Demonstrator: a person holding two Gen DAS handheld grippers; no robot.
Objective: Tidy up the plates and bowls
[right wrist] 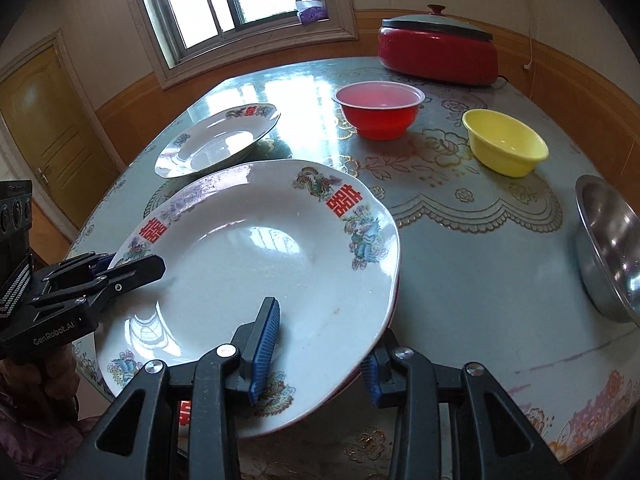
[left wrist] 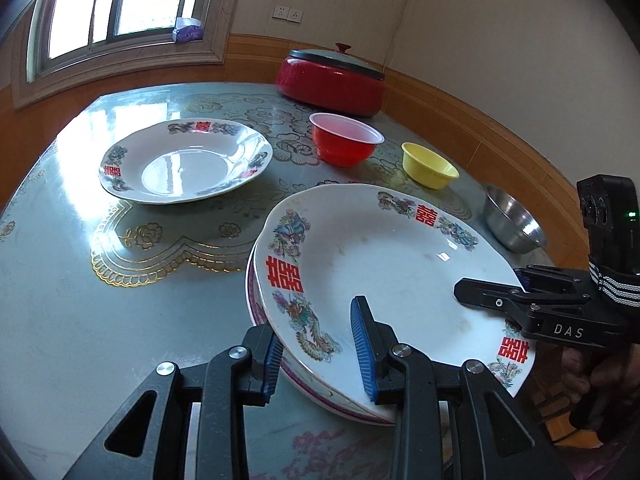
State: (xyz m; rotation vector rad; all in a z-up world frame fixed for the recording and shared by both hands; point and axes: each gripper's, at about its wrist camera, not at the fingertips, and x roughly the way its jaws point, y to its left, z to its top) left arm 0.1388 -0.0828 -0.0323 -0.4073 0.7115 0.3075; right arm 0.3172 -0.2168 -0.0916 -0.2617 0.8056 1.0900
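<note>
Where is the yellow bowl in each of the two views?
Left wrist view: yellow bowl lies right of centre, between the red bowl and the steel bowl.
Right wrist view: yellow bowl lies upper right.
Shared landmark: red cooker, behind.

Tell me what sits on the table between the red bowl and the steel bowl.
The yellow bowl sits between the red bowl and the steel bowl, apart from both. Only patterned table shows around it. Clearest in the right wrist view.
</note>
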